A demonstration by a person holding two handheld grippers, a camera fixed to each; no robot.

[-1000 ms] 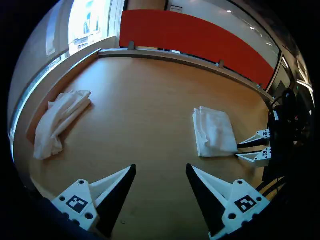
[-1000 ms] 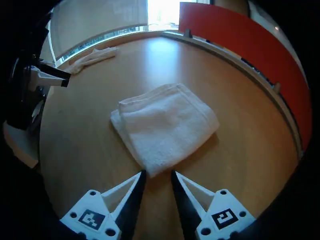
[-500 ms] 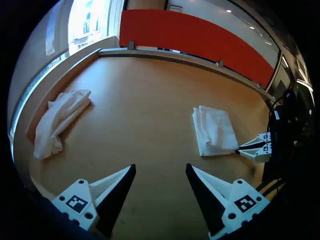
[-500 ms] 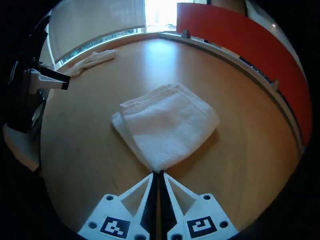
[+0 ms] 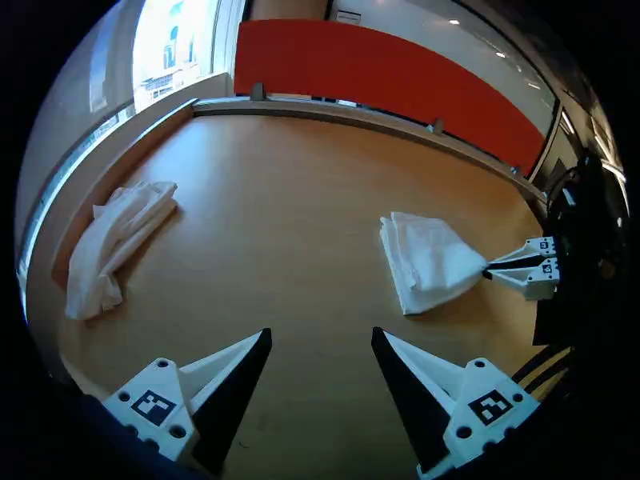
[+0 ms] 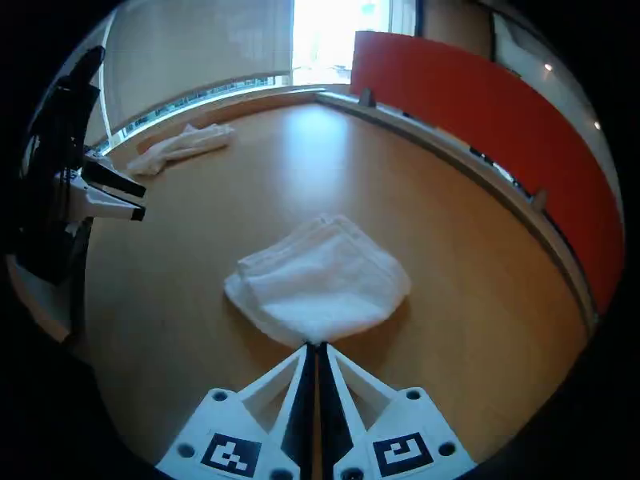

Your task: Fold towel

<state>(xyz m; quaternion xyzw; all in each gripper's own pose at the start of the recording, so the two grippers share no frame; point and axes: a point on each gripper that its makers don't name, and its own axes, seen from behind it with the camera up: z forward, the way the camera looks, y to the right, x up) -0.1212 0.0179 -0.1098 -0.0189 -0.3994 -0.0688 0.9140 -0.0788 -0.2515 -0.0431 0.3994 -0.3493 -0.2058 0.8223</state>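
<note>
From the left gripper (image 5: pixel 320 331), bare table (image 5: pixel 280 208) lies open at 12 o'clock; a cloth (image 5: pixel 112 240) sits at 10, the towel (image 5: pixel 428 256) at 2, and a raised rail (image 5: pixel 344 112) bounds the far edge.

We see a broad desk (image 5: pixel 288 184) of warm orange-brown wood. Along its far edge runs a pale rail (image 5: pixel 360 118) with small brackets, and behind it stands a red partition (image 5: pixel 384 72). At the desk's left edge a raised wooden ledge (image 5: pixel 164 102) meets a bright window (image 5: pixel 168 48). Small ceiling lights (image 5: pixel 456 22) glow above.
</note>
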